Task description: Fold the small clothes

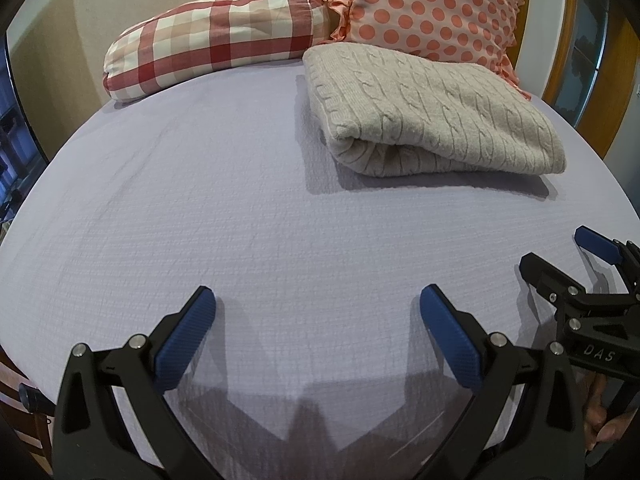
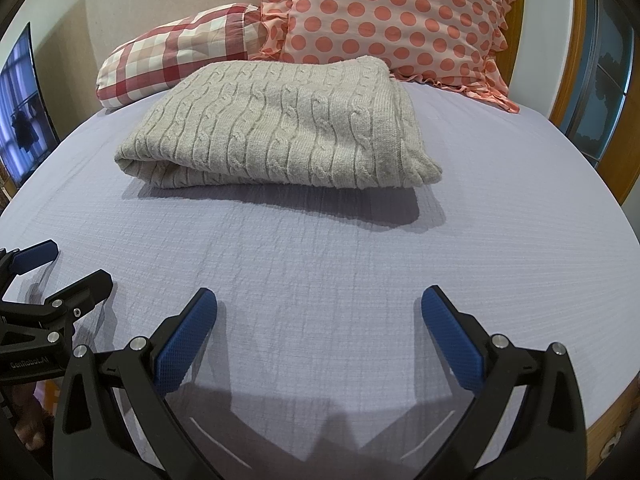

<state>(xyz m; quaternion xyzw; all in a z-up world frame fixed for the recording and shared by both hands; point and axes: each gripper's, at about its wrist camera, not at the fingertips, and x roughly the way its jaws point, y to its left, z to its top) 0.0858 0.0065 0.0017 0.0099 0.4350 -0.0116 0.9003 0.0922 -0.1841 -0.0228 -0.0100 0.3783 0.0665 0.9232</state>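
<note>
A beige cable-knit sweater (image 1: 432, 112) lies folded into a thick rectangle on the lavender bed sheet (image 1: 240, 220), near the pillows; it also shows in the right wrist view (image 2: 280, 128). My left gripper (image 1: 318, 300) is open and empty, low over the sheet, well short of the sweater. My right gripper (image 2: 319, 300) is open and empty too, beside the left one. The right gripper also shows at the right edge of the left wrist view (image 1: 560, 256), and the left gripper at the left edge of the right wrist view (image 2: 68, 264).
A red-and-white checked pillow (image 1: 216, 36) and a pink polka-dot pillow (image 1: 432, 4) lean at the head of the bed behind the sweater. A wooden bed frame (image 2: 576, 64) runs along the right side. The lavender sheet (image 2: 320, 248) lies between grippers and sweater.
</note>
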